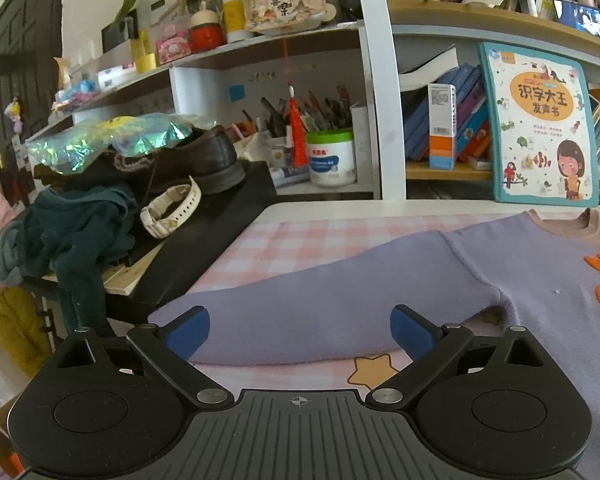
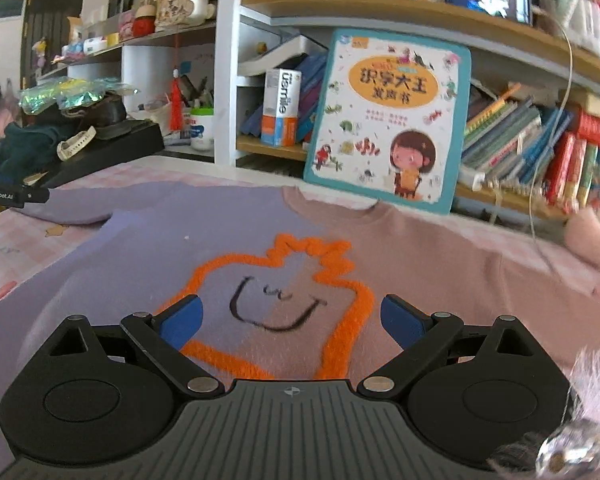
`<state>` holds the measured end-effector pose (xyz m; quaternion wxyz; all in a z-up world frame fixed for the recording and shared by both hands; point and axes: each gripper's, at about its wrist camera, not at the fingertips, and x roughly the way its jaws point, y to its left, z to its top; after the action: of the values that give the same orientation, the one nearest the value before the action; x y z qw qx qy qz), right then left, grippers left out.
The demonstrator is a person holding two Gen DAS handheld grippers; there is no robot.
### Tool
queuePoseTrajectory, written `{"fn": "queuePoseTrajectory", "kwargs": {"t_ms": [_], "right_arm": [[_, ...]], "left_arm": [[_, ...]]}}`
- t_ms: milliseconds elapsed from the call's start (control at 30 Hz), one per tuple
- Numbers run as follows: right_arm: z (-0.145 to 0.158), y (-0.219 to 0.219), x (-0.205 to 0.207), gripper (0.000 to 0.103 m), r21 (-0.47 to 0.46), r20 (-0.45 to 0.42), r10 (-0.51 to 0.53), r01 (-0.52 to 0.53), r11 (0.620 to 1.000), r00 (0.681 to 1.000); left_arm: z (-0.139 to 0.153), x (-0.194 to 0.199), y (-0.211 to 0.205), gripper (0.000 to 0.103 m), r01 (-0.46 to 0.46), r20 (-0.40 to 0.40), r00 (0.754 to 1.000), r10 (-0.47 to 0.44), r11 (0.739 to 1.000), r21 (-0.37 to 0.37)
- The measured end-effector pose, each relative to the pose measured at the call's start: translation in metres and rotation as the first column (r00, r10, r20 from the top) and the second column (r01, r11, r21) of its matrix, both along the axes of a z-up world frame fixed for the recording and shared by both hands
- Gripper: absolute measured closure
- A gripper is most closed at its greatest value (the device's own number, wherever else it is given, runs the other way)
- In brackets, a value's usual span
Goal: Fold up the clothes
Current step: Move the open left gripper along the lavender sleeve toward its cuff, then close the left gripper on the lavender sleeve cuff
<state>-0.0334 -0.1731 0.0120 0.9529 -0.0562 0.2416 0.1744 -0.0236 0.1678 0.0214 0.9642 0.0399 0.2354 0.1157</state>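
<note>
Both grippers, left [image 1: 300, 330] and right [image 2: 290, 318], fingers spread | box [image 2: 281, 108] reads "Usmile" | sweater [image 2: 228, 264] flat

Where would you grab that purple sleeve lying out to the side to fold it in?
Probably the cuff end of the sleeve, low from the near edge. It lies flat on the checked cloth and the open left gripper already straddles it.

Sweater [image 1: 520, 280] cut off at right edge, bookshelf books [image 2: 580, 152] blurred
</note>
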Motion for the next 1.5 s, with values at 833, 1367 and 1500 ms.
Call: {"fn": "queuePoseTrajectory", "kwargs": {"t_ms": [833, 1367, 1500], "right_arm": [[0.0, 0.0, -0.007, 0.007, 0.017, 0.024, -0.003, 0.003, 1.0, 1.0], [0.0, 0.004, -0.008, 0.007, 0.004, 0.025, 0.032, -0.033, 0.999, 0.999], [0.0, 0.004, -0.007, 0.007, 0.006, 0.018, 0.037, -0.038, 0.999, 0.999]], "left_arm": [[-0.012, 0.0, 0.046, 0.006, -0.181, -0.041, 0.983, 0.178, 0.979, -0.095], [-0.024, 0.022, 0.113, 0.025, -0.341, -0.126, 0.939, 0.32, 0.914, -0.219], [-0.025, 0.02, 0.116, 0.027, -0.346, -0.122, 0.938, 0.326, 0.905, -0.247]]}}
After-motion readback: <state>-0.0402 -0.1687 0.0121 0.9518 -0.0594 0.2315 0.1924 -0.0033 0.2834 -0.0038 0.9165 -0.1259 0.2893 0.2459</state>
